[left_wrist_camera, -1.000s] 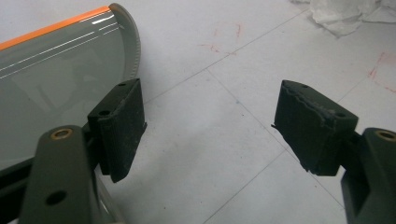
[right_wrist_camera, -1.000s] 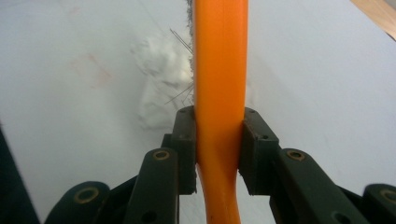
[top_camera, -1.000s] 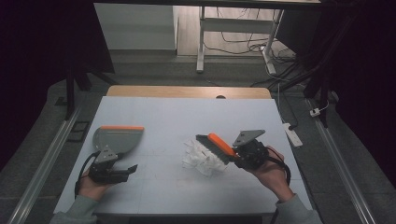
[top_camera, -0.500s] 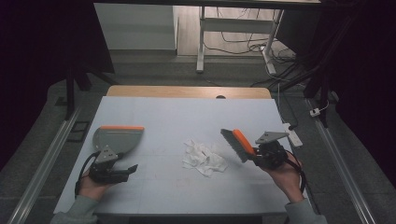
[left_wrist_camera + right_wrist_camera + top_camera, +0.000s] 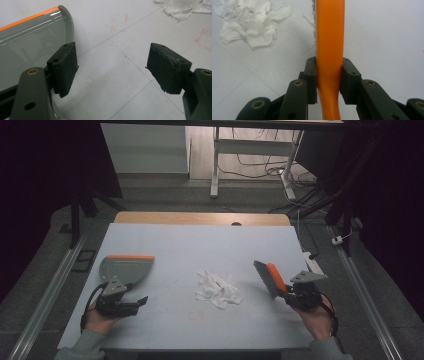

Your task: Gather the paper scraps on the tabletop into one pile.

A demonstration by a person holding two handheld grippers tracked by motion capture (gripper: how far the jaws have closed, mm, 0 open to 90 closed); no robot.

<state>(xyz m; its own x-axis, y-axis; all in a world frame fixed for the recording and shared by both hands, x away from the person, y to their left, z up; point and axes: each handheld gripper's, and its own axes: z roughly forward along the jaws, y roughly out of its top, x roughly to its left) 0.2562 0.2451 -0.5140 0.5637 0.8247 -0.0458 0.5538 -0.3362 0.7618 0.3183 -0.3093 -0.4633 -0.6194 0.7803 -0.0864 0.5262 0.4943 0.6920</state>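
Observation:
A pile of torn white paper scraps (image 5: 218, 289) (image 5: 252, 27) lies at the middle of the white table. My right gripper (image 5: 289, 295) (image 5: 329, 80) is shut on the orange handle of a hand brush (image 5: 270, 278) (image 5: 329, 37), whose grey bristles point toward the scraps from their right, a gap away. A grey dustpan with an orange lip (image 5: 125, 268) (image 5: 30, 45) lies flat at the left. My left gripper (image 5: 137, 303) (image 5: 112, 70) rests just in front of the dustpan, jaws open with bare table between them; its one pad stands beside the dustpan's rim.
The white table sheet (image 5: 200, 245) ends in a wooden strip at the far edge. A white power strip (image 5: 312, 264) lies off the right edge. Metal rails run along both sides of the table on the floor.
My right gripper has carried the brush rightward and lower, away from the paper pile it was touching. The left gripper and the dustpan have stayed put.

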